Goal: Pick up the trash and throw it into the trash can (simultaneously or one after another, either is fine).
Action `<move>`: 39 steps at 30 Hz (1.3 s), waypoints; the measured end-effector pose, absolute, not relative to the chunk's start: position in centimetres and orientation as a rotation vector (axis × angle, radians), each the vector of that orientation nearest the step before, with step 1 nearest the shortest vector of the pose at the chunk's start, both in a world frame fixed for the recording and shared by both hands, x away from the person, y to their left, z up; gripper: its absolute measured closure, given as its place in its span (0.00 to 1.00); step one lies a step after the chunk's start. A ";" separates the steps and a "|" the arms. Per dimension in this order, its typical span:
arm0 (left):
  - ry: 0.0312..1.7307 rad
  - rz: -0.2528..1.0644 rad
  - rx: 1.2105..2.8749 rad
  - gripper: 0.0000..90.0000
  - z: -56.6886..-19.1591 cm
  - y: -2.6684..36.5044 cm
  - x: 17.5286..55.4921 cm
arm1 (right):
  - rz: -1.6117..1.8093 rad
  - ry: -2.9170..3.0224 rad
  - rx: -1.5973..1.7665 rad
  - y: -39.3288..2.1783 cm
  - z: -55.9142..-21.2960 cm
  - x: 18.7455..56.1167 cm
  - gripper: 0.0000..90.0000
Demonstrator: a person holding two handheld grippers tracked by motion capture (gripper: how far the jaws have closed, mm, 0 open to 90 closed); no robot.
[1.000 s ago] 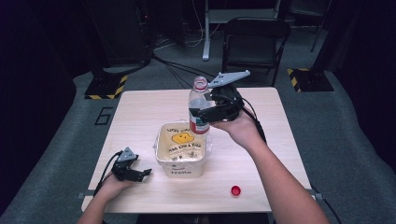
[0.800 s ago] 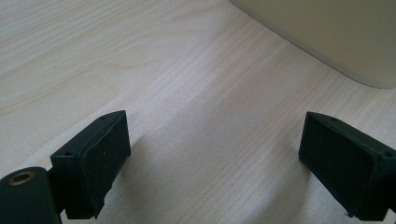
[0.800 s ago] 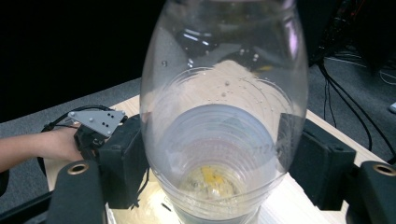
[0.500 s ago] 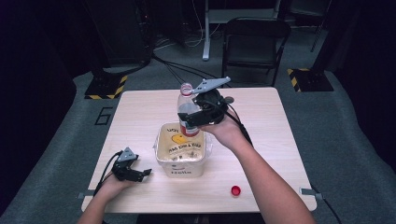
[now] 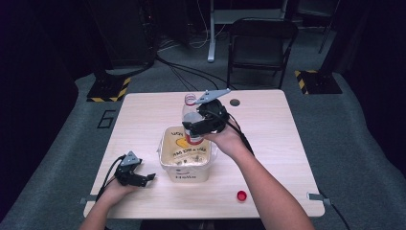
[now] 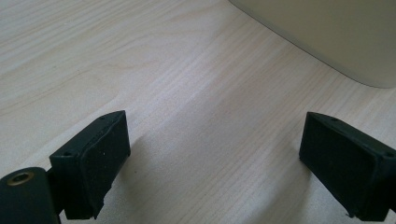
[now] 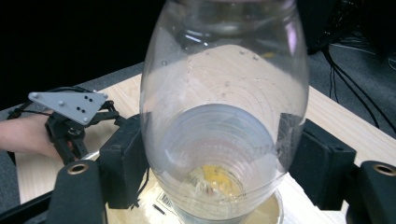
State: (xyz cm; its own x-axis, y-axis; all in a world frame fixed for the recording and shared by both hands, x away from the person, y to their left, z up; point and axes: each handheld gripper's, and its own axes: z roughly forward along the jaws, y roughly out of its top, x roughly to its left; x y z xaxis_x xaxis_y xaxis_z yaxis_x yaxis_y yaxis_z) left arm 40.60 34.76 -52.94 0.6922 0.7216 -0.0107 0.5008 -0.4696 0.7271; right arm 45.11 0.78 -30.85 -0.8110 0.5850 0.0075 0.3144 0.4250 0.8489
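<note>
Two grippers in play, one busy and one idle. Right gripper (image 5: 194,127) clamped across the body of a clear plastic bottle (image 5: 191,115), jaws pressed on both sides of it in the right gripper view; bottle (image 7: 224,102) uncapped, neck tipped to the far left, base hanging over the near-centre of the table, directly above the open cream tub (image 5: 184,155). Left gripper (image 5: 143,178) resting at the near left of the table (image 5: 268,143), jaws wide apart on bare wood, nothing between them, just left of the tub and not touching its wall (image 6: 336,42). Red cap (image 5: 242,195) lying near the front edge, right of the tub, well apart from the bottle.

Likely trouble from here:
- Thin, rounded plastic under a squeeze: could buckle or slide through the pads if tilted further, then drop into the tub or onto the wood.
- Whatever liquid remains inside, hard to judge through the clear wall; with the mouth open, a careless tip could send it past the tub rim rather than in.
- Tub unheld: a knock from the bottle base or the right forearm could shove or tip it, with the left jaws too far open and off to the side to steady it.
- Cap close to the front edge: an elbow sweep could send it to the floor.
</note>
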 end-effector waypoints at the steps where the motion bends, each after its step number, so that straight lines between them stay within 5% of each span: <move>1: 0.930 0.388 2.168 0.09 -52.9 34.8 40.6 | 1.329 2.397 0.784 0.8 -31.1 45.1 0.30; 39: 0.922 0.394 2.178 0.09 -52.9 34.8 40.6 | 1.203 2.416 0.831 1.2 -38.1 46.3 0.30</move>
State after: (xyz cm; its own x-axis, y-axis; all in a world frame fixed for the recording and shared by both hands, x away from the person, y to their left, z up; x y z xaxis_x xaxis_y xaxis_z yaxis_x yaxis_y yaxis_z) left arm 40.65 34.79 -52.91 0.6967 0.7173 -0.0014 0.4950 -0.4793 0.7248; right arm 46.29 1.21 -38.09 -0.7808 0.6244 -0.0231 0.3579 0.4773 0.8025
